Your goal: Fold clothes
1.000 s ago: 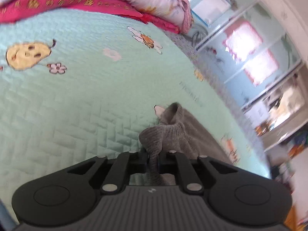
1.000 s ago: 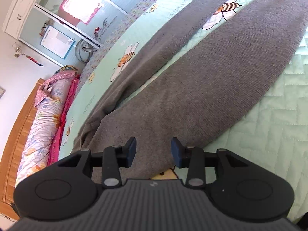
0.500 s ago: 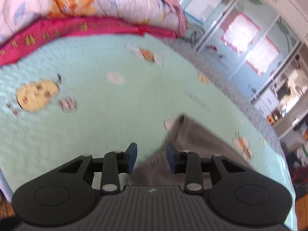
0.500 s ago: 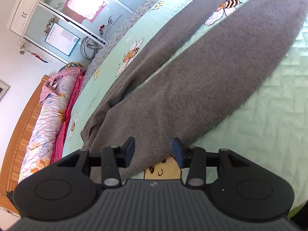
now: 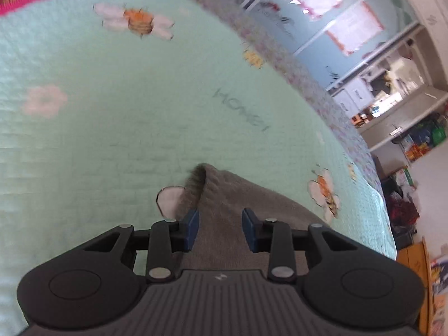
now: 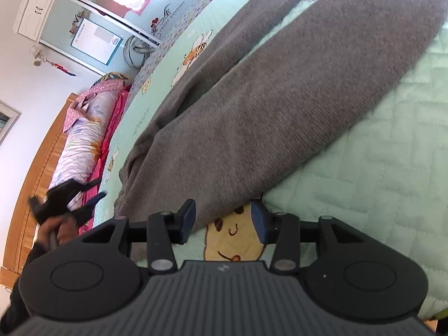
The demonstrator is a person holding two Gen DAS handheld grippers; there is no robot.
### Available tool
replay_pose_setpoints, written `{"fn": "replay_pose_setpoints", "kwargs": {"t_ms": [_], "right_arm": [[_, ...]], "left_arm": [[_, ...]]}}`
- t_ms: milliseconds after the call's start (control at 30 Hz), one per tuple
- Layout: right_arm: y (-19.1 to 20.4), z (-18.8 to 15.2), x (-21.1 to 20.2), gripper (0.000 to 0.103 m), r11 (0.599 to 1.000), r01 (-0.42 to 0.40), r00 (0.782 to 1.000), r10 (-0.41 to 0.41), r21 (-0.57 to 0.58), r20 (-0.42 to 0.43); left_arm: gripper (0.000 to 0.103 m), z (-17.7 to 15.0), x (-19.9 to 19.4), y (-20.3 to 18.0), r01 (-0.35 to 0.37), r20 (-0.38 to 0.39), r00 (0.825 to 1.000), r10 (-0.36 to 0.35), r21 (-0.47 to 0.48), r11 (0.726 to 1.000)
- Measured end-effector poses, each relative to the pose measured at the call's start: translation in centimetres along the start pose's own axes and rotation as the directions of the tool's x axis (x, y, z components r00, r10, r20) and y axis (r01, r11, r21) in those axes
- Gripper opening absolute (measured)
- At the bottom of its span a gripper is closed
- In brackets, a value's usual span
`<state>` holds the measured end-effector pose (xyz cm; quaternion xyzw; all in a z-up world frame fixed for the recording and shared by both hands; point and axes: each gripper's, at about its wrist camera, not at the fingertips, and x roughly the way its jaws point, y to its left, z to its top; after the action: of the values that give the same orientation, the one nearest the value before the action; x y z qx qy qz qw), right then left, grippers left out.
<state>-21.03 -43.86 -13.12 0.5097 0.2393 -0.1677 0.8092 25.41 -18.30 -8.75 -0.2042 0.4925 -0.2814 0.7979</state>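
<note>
The grey knit trousers (image 6: 280,106) lie spread flat on the mint-green quilted bedspread (image 6: 392,154), with the two legs running away toward the upper right of the right wrist view and the waist end nearest the grippers. The left gripper (image 5: 220,228) hangs above one corner of the waistband; its blue pads stand apart, with grey fabric visible below the gap but not pressed by either pad. In the left wrist view the raised corner of the trousers (image 5: 224,193) peaks just ahead of the fingertips, beside a white petal print. The right gripper (image 6: 223,221) is also parted and holds nothing; its left pad sits over the trouser edge and its right pad over a yellow cartoon print (image 6: 235,240) on the bedspread. A rolled floral quilt (image 6: 81,140) lies against the wooden headboard (image 6: 36,168).
</note>
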Motion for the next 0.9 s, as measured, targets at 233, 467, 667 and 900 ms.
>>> {"fn": "replay_pose_setpoints", "kwargs": {"t_ms": [233, 467, 667, 900], "right_arm": [[-0.9, -0.4, 0.0, 0.046, 0.999, -0.036, 0.999, 0.036, -0.017, 0.011], [-1.2, -0.7, -0.1, 0.046, 0.998, -0.050, 0.999, 0.050, -0.023, 0.018], [-1.2, -0.7, 0.0, 0.046, 0.998, -0.055, 0.998, 0.055, -0.021, 0.020], [-1.2, -0.6, -0.1, 0.046, 0.998, -0.052, 0.999, 0.053, -0.024, 0.011]], "left_arm": [[0.035, 1.6, 3.7, 1.6, 0.025, -0.055, 0.998, -0.029, -0.074, 0.997], [0.014, 2.3, 5.5, 1.6, 0.098, -0.056, 0.993, -0.103, -0.087, 0.991], [0.005, 2.8, 6.0, 1.0, 0.140, -0.037, 0.989, -0.141, -0.027, 0.990], [0.005, 7.5, 5.8, -2.1, 0.114, 0.121, 0.984, -0.128, 0.122, 0.986]]}}
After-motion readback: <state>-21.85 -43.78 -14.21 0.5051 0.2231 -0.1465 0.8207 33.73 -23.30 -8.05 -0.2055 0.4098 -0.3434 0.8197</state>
